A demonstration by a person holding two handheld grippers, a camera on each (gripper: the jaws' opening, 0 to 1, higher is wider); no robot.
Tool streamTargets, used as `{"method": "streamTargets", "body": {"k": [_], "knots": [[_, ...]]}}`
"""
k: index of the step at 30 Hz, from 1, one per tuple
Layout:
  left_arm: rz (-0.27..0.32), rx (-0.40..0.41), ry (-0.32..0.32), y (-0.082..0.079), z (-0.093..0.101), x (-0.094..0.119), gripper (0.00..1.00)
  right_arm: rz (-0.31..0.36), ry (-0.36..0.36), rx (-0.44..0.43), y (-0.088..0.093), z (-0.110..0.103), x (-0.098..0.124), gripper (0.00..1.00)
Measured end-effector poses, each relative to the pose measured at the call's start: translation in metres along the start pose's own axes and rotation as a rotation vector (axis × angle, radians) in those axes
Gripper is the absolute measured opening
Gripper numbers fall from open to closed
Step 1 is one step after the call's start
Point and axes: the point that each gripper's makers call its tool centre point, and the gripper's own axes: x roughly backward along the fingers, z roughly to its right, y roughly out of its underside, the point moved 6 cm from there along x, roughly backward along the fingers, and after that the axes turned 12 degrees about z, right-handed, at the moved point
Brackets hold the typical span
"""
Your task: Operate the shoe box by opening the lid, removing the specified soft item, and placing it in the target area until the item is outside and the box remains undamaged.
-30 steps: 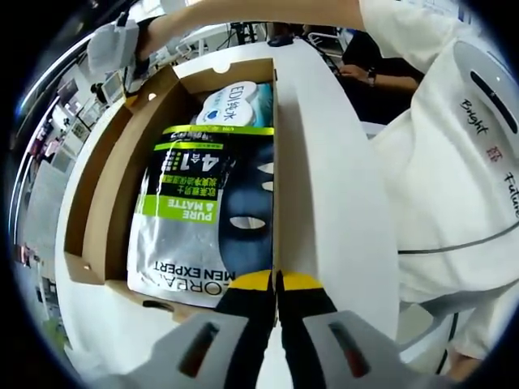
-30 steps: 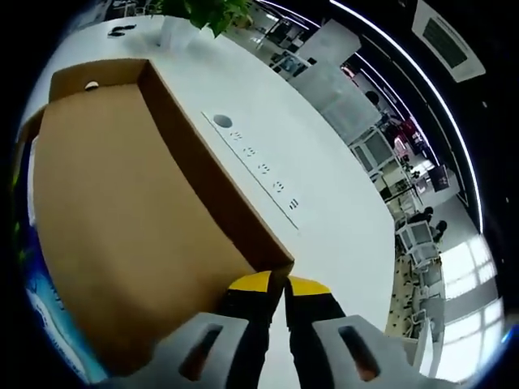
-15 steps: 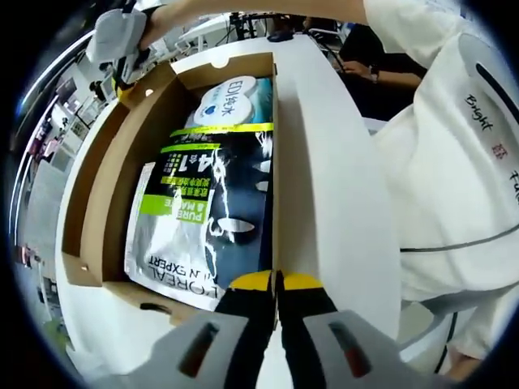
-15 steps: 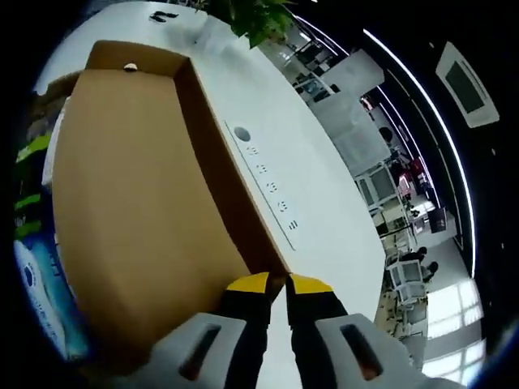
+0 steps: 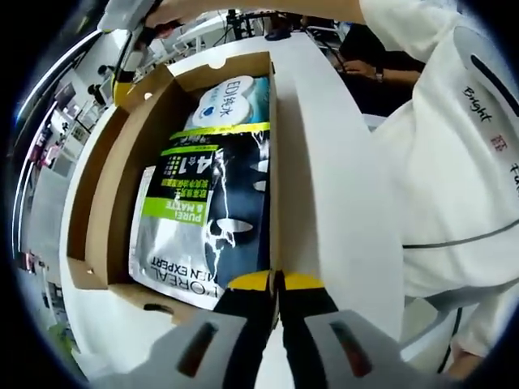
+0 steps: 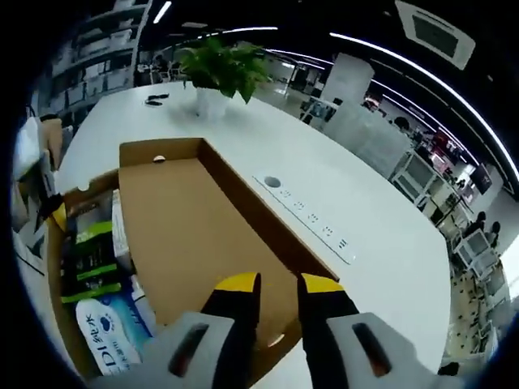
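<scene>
Two steps left: lid [image 5: 324,162] is open, soft items still in box [image 5: 97,211]. Left gripper view: left tongs [image 5: 276,281] clamped on box wall edge, pouch [image 5: 203,219] and tissue pack [image 5: 231,101] inside. Right gripper view: right tongs [image 6: 276,284] slightly apart over lid (released?); plant [image 6: 215,77] on surface [image 6: 381,243], well clear.

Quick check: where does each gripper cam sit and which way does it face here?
Left gripper view: rides the left gripper, shut on the box wall, looking along the open box at the mask pack and tissue pack; a white sleeve at right.
Right gripper view: rides the right gripper, jaws apart above the lid, facing the white table and plant.
Shared: box, packs.
</scene>
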Motion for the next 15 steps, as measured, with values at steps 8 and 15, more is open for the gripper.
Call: {"method": "streamTargets", "body": {"k": [8, 15], "knots": [[0.009, -0.002, -0.025, -0.002, -0.001, 0.011, 0.04, 0.05, -0.056, -0.027, -0.013, -0.019, 0.008, 0.26], [-0.014, -0.02, -0.015, -0.002, -0.001, 0.01, 0.04, 0.104, -0.125, -0.04, -0.021, -0.038, 0.013, 0.26]]}}
